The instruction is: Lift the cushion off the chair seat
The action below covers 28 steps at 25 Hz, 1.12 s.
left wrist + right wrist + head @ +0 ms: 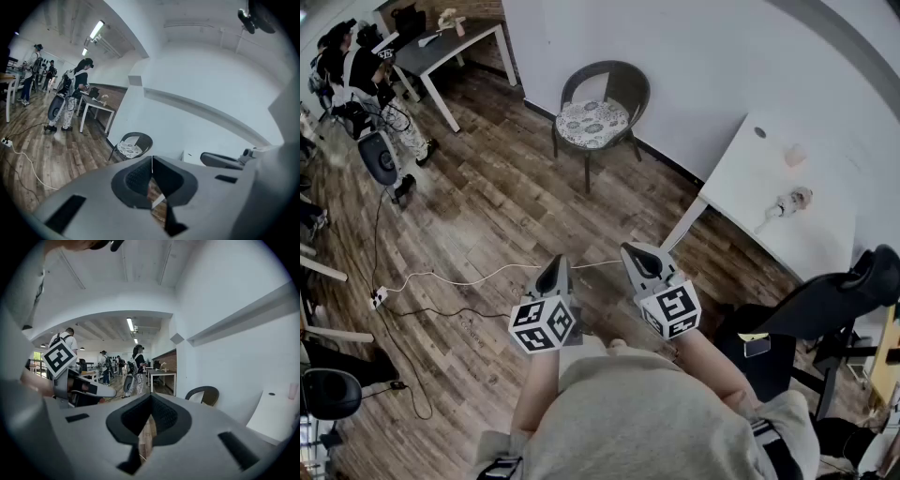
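Nothing of the task is done yet, and all of it is left.

Nearest, at 6 o'clock in the head view, the person holds both grippers out in front, side by side and slightly apart. The left gripper [555, 268] has its jaws pressed together. Its own view shows the tips meeting in a thin line, with nothing between them. The right gripper [638, 253] reads the same way in its own view: the tips are together and empty, and only floor shows through the gap lower down. Both point slightly downward and out across the room, and neither touches anything.

Beyond them is bare wooden floor [497, 206]. A white cable [459, 280] trails across it toward 9 o'clock. An office chair [825, 305] stands at 3 o'clock, and a white table [741, 211] stands at 2 o'clock against the wall.

Farther on, at about 12 o'clock, the chair [623, 84] stands against the wall, well apart from both grippers. The cushion [592, 122] lies flat on its seat, untouched. The left gripper view shows it just above the jaw tips, small and distant.

Farthest, at 10 to 11 o'clock, are a desk [450, 45] and some people [356, 70].

What probably remains is to cross the floor to the chair, open the jaws, take the cushion by its edge and lift it clear of the seat.
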Tool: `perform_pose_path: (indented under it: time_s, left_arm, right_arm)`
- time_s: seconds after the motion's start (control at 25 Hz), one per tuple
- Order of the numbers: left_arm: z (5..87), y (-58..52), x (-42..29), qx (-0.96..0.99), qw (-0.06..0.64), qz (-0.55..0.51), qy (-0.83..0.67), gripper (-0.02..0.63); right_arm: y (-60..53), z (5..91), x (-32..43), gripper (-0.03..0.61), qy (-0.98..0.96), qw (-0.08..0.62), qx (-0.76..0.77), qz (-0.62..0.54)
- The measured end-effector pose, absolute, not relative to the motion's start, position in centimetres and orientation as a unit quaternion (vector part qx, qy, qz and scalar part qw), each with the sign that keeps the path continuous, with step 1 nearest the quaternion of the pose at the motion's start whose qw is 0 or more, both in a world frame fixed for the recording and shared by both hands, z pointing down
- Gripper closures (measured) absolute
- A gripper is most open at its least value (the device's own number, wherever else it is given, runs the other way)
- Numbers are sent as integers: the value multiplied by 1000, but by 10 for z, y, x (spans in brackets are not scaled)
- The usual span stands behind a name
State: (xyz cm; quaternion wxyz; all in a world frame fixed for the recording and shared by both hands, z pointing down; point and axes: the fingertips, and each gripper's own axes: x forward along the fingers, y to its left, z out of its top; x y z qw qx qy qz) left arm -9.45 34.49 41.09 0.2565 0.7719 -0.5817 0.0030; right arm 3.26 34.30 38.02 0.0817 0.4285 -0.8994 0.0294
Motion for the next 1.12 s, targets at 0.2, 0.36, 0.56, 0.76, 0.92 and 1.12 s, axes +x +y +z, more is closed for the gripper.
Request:
perform_pose_path:
  time_s: [0.2, 0.36, 0.56, 0.76, 0.92, 1.12]
  left_arm:
    - [397, 376, -89, 779, 222, 16, -586, 606]
    - [390, 384, -86, 775, 218, 11, -593, 606]
    - [384, 383, -85, 773, 206, 14, -599, 606]
    - [379, 381, -79, 774, 195, 10, -603, 606]
    - [378, 382, -69, 777, 189, 13, -600, 606]
    - [379, 385, -57, 782, 192, 12, -593, 606]
  right_arm:
    - [377, 376, 44, 578, -896, 68, 437, 30]
    - [389, 374, 49, 578, -899, 63, 432, 31]
    - [388, 371, 54, 578, -897, 55, 437, 30]
    - [388, 370, 63, 578, -899, 49, 435, 27]
    - [385, 365, 69, 578, -901, 33, 431, 33]
    - [385, 368, 72, 577, -902, 32, 428, 38]
